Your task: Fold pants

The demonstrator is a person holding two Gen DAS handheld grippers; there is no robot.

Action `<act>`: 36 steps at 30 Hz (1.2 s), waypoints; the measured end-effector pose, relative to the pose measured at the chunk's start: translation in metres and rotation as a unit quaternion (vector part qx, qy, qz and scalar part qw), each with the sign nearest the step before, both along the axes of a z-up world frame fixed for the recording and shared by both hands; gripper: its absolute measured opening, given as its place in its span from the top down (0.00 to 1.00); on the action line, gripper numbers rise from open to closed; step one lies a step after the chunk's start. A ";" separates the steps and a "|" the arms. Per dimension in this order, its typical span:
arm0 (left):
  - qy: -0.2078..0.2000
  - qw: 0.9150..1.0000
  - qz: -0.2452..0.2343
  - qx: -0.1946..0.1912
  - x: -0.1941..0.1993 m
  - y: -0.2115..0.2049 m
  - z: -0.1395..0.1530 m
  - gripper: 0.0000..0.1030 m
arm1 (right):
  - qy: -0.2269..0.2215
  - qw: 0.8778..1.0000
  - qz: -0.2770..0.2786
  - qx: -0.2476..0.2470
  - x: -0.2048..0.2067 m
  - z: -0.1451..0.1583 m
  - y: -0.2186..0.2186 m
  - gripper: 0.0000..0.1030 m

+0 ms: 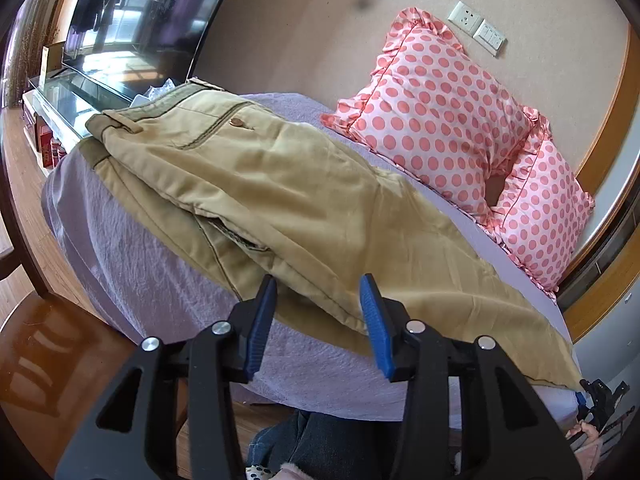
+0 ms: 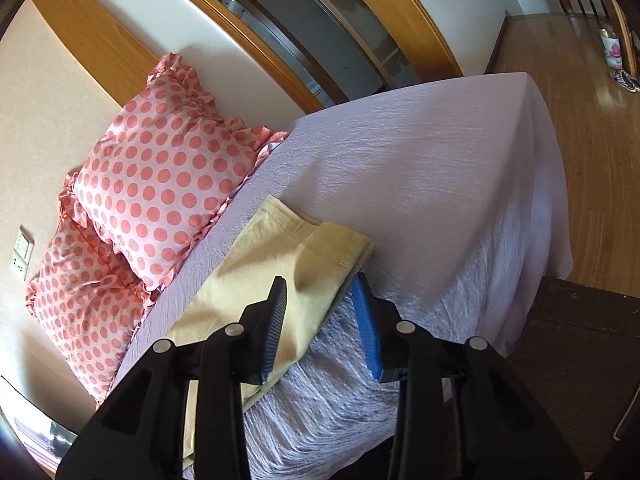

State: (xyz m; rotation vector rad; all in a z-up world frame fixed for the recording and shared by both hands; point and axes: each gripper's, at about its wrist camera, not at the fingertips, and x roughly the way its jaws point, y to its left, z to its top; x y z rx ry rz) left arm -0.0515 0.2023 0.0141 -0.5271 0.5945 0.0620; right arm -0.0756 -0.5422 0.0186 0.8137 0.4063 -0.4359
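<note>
Left wrist view: your left gripper (image 1: 318, 294) stands with its blue-padded fingers (image 1: 261, 324) spread apart, holding nothing, poised at the near edge of the bed (image 1: 132, 272). The pants (image 1: 280, 200), tan in colour, lie lengthwise along the bed's lavender sheet, legs laid one over the other. The waistband (image 1: 132, 114), with a darker olive trim and a buttoned back pocket (image 1: 236, 122), sits at the far end near the television (image 1: 132, 20); the legs run toward the right of this view, where the hem reaches the bed's edge. The gap between your fingers faces the long near side of the pants at about mid-leg; whether the pads touch the cloth cannot be told. Two pink polka-dot pillows (image 1: 440, 120) lean against the wall beyond the pants, below a wall socket (image 1: 464, 16).

Right wrist view: your right gripper (image 2: 320, 292) is likewise spread wide, clamping nothing. The two stacked leg hems (image 2: 316, 240) lie flat on the sheet just ahead of its fingertips, with the left finger (image 2: 276, 320) over the cloth and the right finger (image 2: 366, 320) over bare sheet beside the hem edge. The pillows (image 2: 160, 184) lie to the left of the legs, close beside them. The sheet drapes over the bed's far corner (image 2: 532, 120) toward a wooden floor (image 2: 592, 120).
</note>
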 end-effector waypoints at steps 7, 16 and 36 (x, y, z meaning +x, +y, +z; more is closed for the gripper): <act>-0.016 0.999 0.030 -0.037 -0.021 0.025 -0.008 0.47 | -0.038 0.996 0.063 -0.042 0.020 0.000 0.016 0.93; -0.044 0.995 0.002 -0.085 -0.024 0.028 -0.015 0.29 | -0.153 0.948 0.256 -0.111 0.087 0.088 0.141 0.95; -0.033 0.993 -0.016 -0.111 0.006 0.032 -0.021 0.19 | -0.038 0.770 0.618 -0.156 0.120 0.031 0.408 0.32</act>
